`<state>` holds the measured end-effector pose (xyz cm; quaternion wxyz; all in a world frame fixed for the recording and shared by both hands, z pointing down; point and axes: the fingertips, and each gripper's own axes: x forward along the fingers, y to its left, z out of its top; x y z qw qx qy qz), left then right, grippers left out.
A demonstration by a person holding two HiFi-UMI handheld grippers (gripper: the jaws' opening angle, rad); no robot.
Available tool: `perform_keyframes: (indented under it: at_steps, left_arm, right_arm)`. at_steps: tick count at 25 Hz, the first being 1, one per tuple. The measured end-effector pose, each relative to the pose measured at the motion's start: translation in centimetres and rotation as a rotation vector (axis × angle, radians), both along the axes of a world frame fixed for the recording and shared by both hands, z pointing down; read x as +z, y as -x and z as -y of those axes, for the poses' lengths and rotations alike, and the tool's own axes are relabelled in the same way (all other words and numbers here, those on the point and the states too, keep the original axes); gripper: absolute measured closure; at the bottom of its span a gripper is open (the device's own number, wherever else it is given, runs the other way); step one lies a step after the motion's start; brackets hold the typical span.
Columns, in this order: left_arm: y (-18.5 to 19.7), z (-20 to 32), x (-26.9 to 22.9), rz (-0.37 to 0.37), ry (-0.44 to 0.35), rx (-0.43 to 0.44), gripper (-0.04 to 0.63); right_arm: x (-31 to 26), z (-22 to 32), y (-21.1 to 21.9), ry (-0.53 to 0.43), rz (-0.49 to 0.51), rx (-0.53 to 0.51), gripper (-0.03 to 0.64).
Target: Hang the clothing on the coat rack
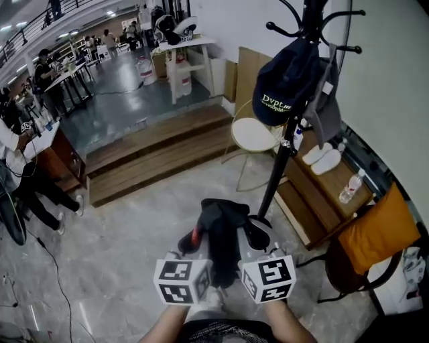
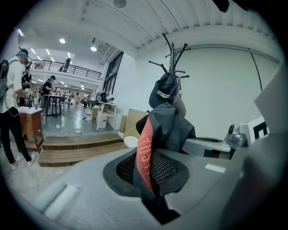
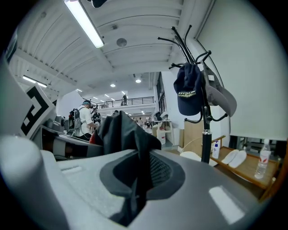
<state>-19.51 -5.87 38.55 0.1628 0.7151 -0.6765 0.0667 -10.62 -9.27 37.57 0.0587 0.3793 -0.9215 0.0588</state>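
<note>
Marker cubes sit right at the bottom of the head view, and just past them the left gripper [image 1: 192, 239] and right gripper [image 1: 258, 234] are side by side. Both are clamped on the same dark garment [image 1: 218, 221]. Each gripper view shows the cloth pinched right in the slot between the jaws, with a red strip [image 2: 144, 143] running down it on the left side.

Progress-wise I'd say it's picked up but not hung. The garment is bunched between the two grippers, low down near the foot of the coat rack [image 1: 287, 144] and not touching it. A navy cap [image 1: 285, 84] and a grey piece [image 1: 326, 107] already hang up there, and a few bare hooks [image 1: 348, 13] stick out above them. What's left, as I read it, is lifting the thing, catching it on a free hook and letting go.

Hard to tell what kind of clothing it actually is, since it's all crumpled and I can't spot a collar or loop. The rack's top is cut off in the head view, and the garment's lower end disappears behind the cubes.
</note>
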Motion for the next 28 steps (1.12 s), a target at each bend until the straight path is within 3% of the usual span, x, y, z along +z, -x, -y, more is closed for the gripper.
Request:
perform_keyframes:
  at_steps: [16,28]
  left_arm:
    - [-2.5,8.9,-1.3,-0.041,-0.043,0.246,0.56]
    - [-5.6,12.4,-3.3,-0.04,-0.11,0.413,0.56]
  right_arm:
    - [-1.7,6.5,-2.6,-0.054,-0.017,0.246,0.595]
    - [-3.7,8.5,-5.8,-0.12,-0.015,0.416,0.595]
